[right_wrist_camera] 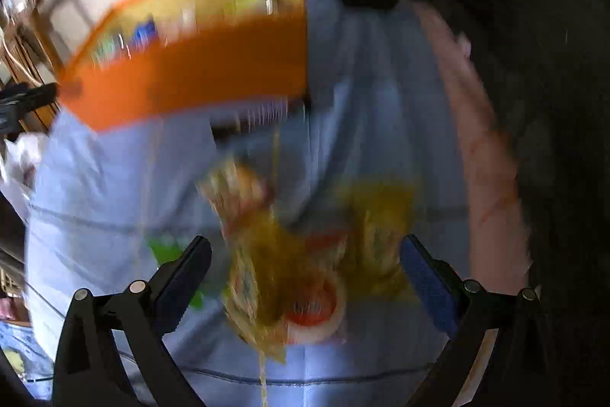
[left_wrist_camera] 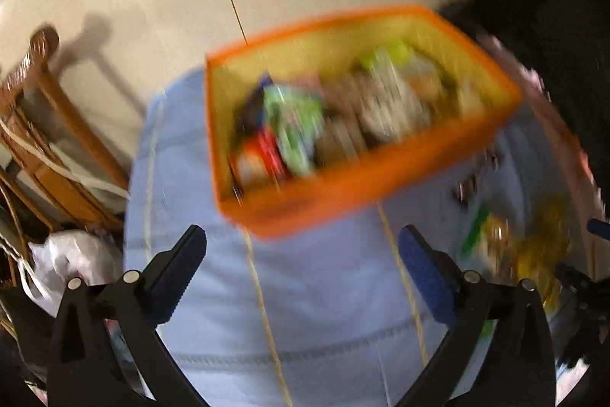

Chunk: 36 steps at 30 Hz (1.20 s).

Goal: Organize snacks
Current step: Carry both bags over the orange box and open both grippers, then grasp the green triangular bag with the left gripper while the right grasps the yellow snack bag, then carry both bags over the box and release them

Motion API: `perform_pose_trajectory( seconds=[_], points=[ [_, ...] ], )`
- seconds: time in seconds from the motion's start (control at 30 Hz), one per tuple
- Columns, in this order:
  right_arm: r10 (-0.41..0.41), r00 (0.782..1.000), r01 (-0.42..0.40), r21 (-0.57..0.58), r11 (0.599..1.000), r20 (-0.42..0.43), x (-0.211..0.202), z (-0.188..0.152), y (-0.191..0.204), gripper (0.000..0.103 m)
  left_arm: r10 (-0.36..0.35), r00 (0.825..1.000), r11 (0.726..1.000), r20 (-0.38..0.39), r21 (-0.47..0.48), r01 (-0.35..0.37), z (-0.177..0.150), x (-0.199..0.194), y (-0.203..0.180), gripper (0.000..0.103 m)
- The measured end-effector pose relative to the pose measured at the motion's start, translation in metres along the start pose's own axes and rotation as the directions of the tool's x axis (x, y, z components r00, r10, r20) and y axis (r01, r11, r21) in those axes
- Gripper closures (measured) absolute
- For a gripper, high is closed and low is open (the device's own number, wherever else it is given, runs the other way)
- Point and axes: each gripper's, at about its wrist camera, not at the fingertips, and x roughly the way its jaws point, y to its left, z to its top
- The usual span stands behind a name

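Both shots are pretty smeared, so take the fine detail with a grain of salt.

The left wrist view looks down into the orange bin (left_wrist_camera: 381, 174): yellow inside walls, and it's crammed with snack packs (left_wrist_camera: 305, 128), green, red, blue and brownish ones, labels unreadable. The right wrist view only catches that bin's outer orange wall and a strip of its inside, but it gives a much better look at the loose snacks (right_wrist_camera: 282, 273) lying on the pale blue cloth (right_wrist_camera: 114, 185): yellow-brown wrappers, a round thing with a red and white top, a bit of green by the left finger. In the left view those same loose snacks are just a yellowish blur off at the right.

Room-wise, there's a bare stretch of blue cloth between the left gripper (left_wrist_camera: 301, 266) and the bin's near wall. A wooden chair (left_wrist_camera: 49, 124) and a white plastic bag (left_wrist_camera: 72, 258) sit off the cloth's left edge. The right side goes dark.

The left gripper's jaws are spread wide with nothing between them. The right gripper (right_wrist_camera: 305, 273) is spread wide too, hovering right over the loose pile, with wrappers showing in the gap but no pad pressing on them.
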Motion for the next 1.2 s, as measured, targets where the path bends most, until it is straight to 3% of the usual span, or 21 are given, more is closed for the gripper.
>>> perform_pose_trajectory(
  seconds=[0.1, 0.17, 0.2, 0.33, 0.47, 0.6, 0.63, 0.7, 0.73, 0.83, 0.93, 1.03, 1.2],
  points=[
    [0.010, 1.000, -0.010, 0.009, 1.000, 0.014, 0.017, -0.004, 0.008, 0.006, -0.047, 0.997, 0.998, -0.055, 0.036, 0.049, -0.039, 0.018, -0.024, 0.004],
    [-0.002, 1.000, 0.001, 0.033, 0.999, 0.022, 0.020, -0.004, 0.009, 0.046, -0.059, 0.995, 0.996, -0.077, 0.054, 0.064, -0.061, 0.028, -0.041, 0.004],
    [-0.001, 1.000, 0.001, 0.036, 0.999, 0.012, 0.021, -0.004, 0.010, 0.056, -0.067, 0.994, 0.996, -0.085, 0.055, 0.071, -0.072, 0.032, -0.050, 0.004],
    [0.039, 0.999, -0.040, 0.064, 0.997, 0.012, 0.005, -0.005, 0.005, 0.066, -0.172, 0.976, 0.982, -0.134, 0.053, 0.181, -0.089, 0.039, -0.080, 0.004],
    [0.065, 0.995, -0.074, 0.121, 0.990, 0.078, -0.034, -0.007, -0.014, 0.068, -0.164, 0.972, 0.977, -0.169, 0.107, 0.183, -0.089, 0.055, -0.117, 0.004],
    [0.068, 0.990, -0.086, 0.147, 0.985, 0.122, -0.058, -0.009, -0.028, 0.068, -0.212, 0.962, 0.966, -0.170, 0.115, 0.233, -0.082, 0.067, -0.148, 0.007],
    [0.087, 0.988, -0.108, 0.165, 0.980, 0.126, -0.061, -0.010, -0.032, 0.068, -0.227, 0.958, 0.963, -0.175, 0.108, 0.247, -0.083, 0.072, -0.152, 0.038],
    [0.104, 0.985, -0.128, 0.184, 0.974, 0.135, -0.066, -0.012, -0.039, 0.068, -0.199, 0.969, 0.963, -0.146, 0.155, 0.221, -0.084, 0.071, -0.166, 0.053],
    [0.104, 0.985, -0.129, 0.186, 0.974, 0.138, -0.068, -0.012, -0.042, 0.068, -0.213, 0.965, 0.956, -0.153, 0.170, 0.238, -0.083, 0.070, -0.168, 0.061],
    [0.122, 0.979, -0.151, 0.179, 0.972, 0.163, -0.082, -0.015, -0.043, 0.068, -0.232, 0.955, 0.957, -0.187, 0.130, 0.258, -0.078, 0.069, -0.159, 0.067],
    [0.168, 0.964, -0.203, 0.158, 0.966, 0.207, -0.100, -0.009, -0.040, 0.068, -0.198, 0.968, 0.966, -0.154, 0.139, 0.220, -0.073, 0.057, -0.142, 0.068],
    [0.198, 0.943, -0.236, 0.118, 0.965, 0.266, -0.119, 0.001, -0.030, 0.068, -0.208, 0.967, 0.973, -0.146, 0.068, 0.220, -0.064, 0.040, -0.113, 0.069],
    [0.257, 0.893, -0.299, 0.062, 0.952, 0.369, -0.150, 0.037, -0.017, 0.068, -0.217, 0.975, 0.976, -0.037, 0.007, 0.218, -0.032, -0.020, -0.058, 0.068]
  ],
)
